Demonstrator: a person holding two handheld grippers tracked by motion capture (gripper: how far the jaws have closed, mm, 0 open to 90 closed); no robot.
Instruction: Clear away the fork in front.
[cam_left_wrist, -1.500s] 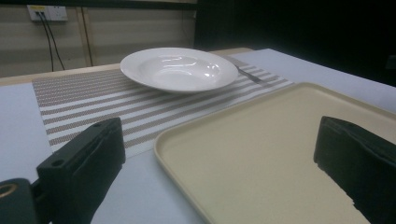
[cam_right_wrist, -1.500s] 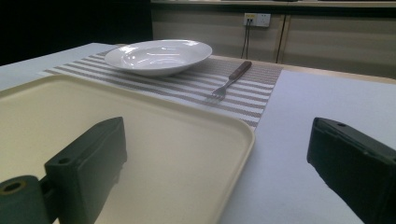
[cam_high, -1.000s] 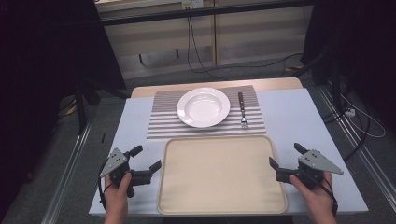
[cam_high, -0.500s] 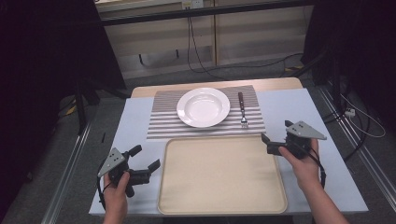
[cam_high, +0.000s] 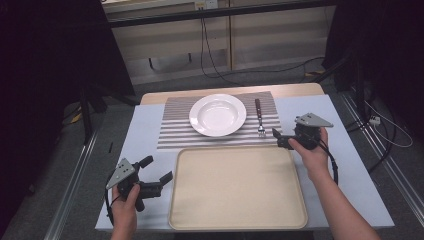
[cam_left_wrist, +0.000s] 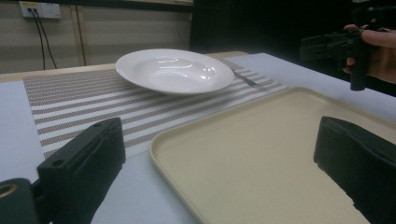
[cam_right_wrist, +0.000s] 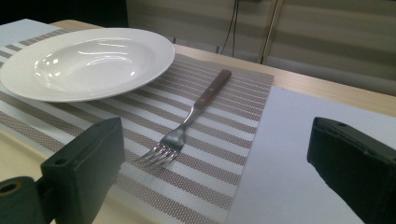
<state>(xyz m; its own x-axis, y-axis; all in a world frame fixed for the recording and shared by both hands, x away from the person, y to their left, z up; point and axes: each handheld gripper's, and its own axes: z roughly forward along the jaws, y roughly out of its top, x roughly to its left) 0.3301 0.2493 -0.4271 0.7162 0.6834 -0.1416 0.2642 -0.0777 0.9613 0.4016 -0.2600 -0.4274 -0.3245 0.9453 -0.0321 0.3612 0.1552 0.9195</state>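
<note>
Looking down, high view: right hand-held gripper (cam_high: 278, 138) hovers just off the tray's (cam_high: 237, 220) far right corner, near the fork (cam_high: 259, 118) tines, jaws spread and holding nothing.
Left hand-held gripper, high view: left hand-held gripper (cam_high: 156, 173) sits just beside the tray's near left edge, jaws spread, empty.
Fork, high view: lies on the striped placemat (cam_high: 175, 126) beyond the tray, just right of the white plate (cam_high: 217, 114).
Left gripper view: jaws wide apart over the tray's corner; plate beyond the tray on the placemat.
Right gripper view: fork lies between the spread jaws, tines toward the tray's edge, untouched; plate beside it on the placemat; table (cam_right_wrist: 285, 177) surface right of the mat.
</note>
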